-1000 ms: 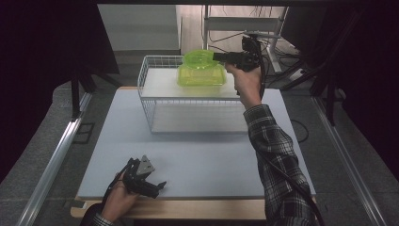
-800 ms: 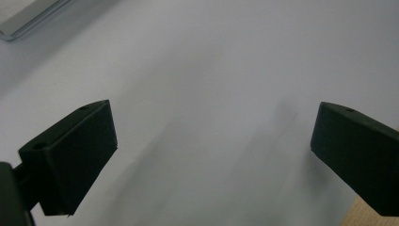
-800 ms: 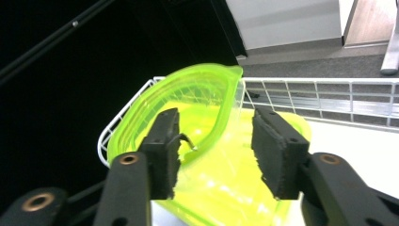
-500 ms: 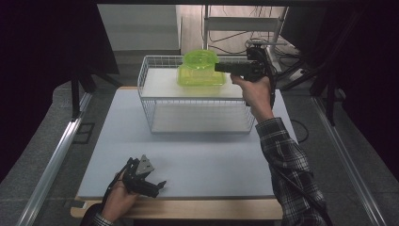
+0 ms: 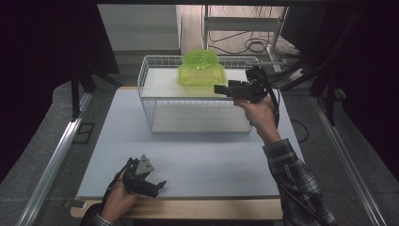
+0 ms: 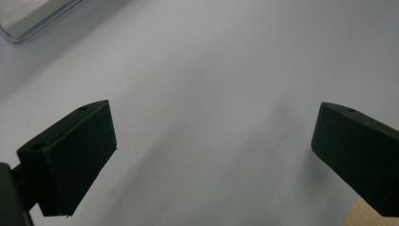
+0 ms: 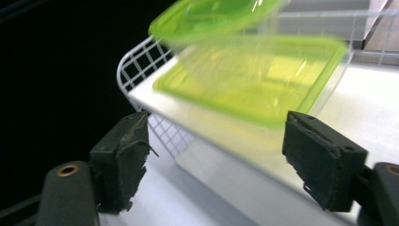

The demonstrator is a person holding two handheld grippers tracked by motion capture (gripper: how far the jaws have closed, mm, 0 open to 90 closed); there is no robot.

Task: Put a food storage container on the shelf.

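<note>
A clear square container with a lime-green lid (image 5: 201, 75) (image 7: 254, 75) sits on the top shelf of a white wire basket rack (image 5: 146, 89) (image 7: 136, 61). A round lime-green container (image 5: 201, 59) (image 7: 211, 16) is stacked on it. My right gripper (image 5: 217, 89) (image 7: 221, 160) hovers level just right of and in front of the square container, pointing at it. Its jaws have just been opening and nothing is between them. My left gripper (image 5: 160, 186) (image 6: 211, 155) rests open on the white mat near the front left, with only bare mat between its jaws.
The white mat (image 5: 211, 160) covers the table, with a wooden edge (image 5: 188, 209) along the front. A metal rail (image 5: 56, 155) runs down the left side. Cables and a frame (image 5: 244, 28) lie on the floor behind the rack.
The right gripper has drawn back from the green containers toward the near side and sunk lower, and its jaws stand wider. The left gripper has stayed put.
</note>
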